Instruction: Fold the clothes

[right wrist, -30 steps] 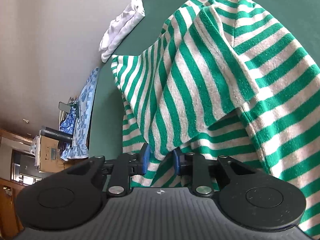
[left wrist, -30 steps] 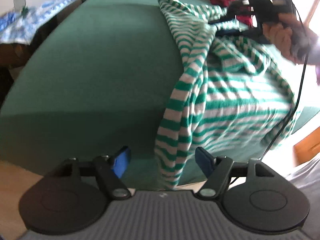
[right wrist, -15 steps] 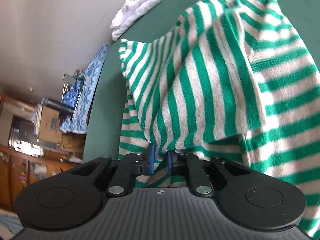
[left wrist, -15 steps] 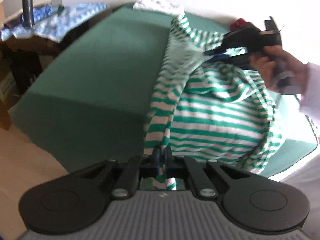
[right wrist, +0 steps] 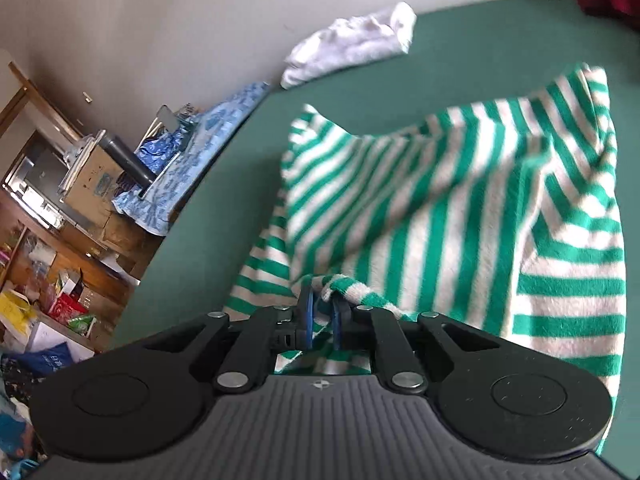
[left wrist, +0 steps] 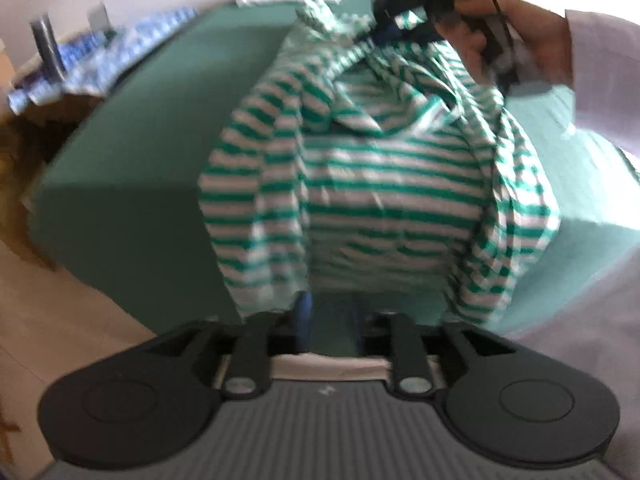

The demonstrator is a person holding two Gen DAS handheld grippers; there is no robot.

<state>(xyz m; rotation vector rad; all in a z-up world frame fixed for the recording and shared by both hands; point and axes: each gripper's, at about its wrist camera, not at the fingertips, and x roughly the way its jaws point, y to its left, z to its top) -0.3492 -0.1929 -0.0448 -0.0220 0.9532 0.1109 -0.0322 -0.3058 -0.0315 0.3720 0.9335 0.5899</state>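
Right wrist view is showing my right gripper (right wrist: 322, 316) clamping a rolled edge of the green-and-white striped shirt (right wrist: 460, 216), which is spreading from my fingers toward one o'clock over the green table (right wrist: 480, 44). In the left wrist view, my left gripper (left wrist: 332, 320) is opening, its jaws standing apart with no cloth between the pads; the shirt's hem is hanging just above them at twelve o'clock, blurred. I am judging that the shirt is bunched and not yet flat. To do this well, I am thinking the left jaws should retake the hem near a corner, then both hands spread the cloth taut before folding.
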